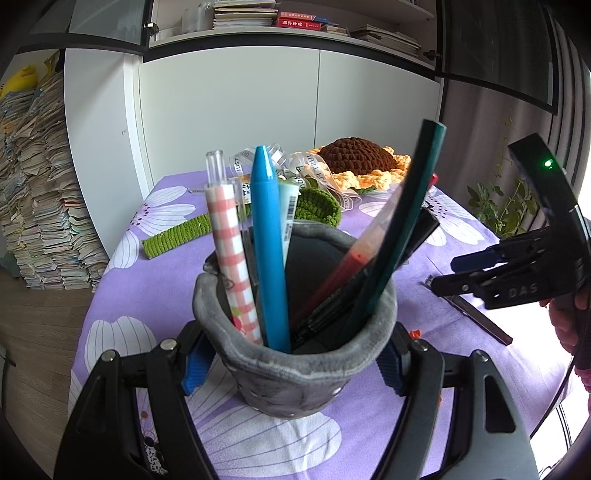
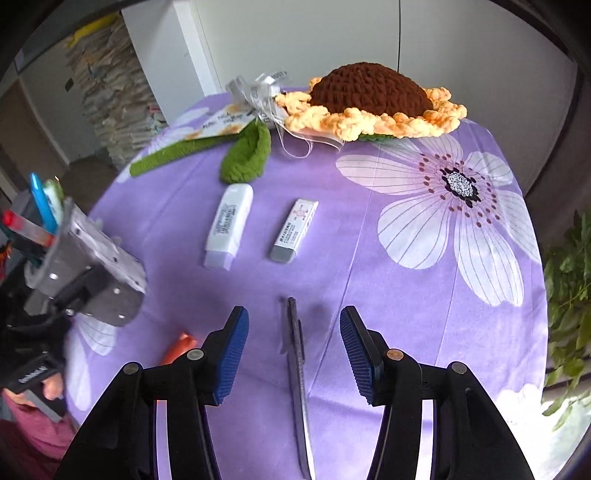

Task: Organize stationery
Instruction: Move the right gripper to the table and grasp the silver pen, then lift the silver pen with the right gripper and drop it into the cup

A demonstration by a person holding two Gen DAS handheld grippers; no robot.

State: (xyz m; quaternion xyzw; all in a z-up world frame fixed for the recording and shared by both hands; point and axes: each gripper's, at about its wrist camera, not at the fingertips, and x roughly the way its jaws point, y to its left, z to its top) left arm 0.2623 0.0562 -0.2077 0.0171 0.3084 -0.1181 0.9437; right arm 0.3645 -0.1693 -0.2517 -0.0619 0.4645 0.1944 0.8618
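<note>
On the left, the left gripper (image 1: 291,365) clamps a grey soft fabric pen cup (image 1: 295,354) already stocked with pens. Rightward, a white correction-tape case (image 2: 229,225), grey-ended eraser (image 2: 294,230) and thin dark ruler (image 2: 297,373) wait on the purple cloth, the ruler between the right gripper's (image 2: 291,350) wide-open, empty jaws.

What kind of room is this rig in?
Probably a home study or living room: a bookshelf above white cabinets, tall paper stacks on the wood floor, and a table under a purple floral tablecloth with a crocheted sunflower.
</note>
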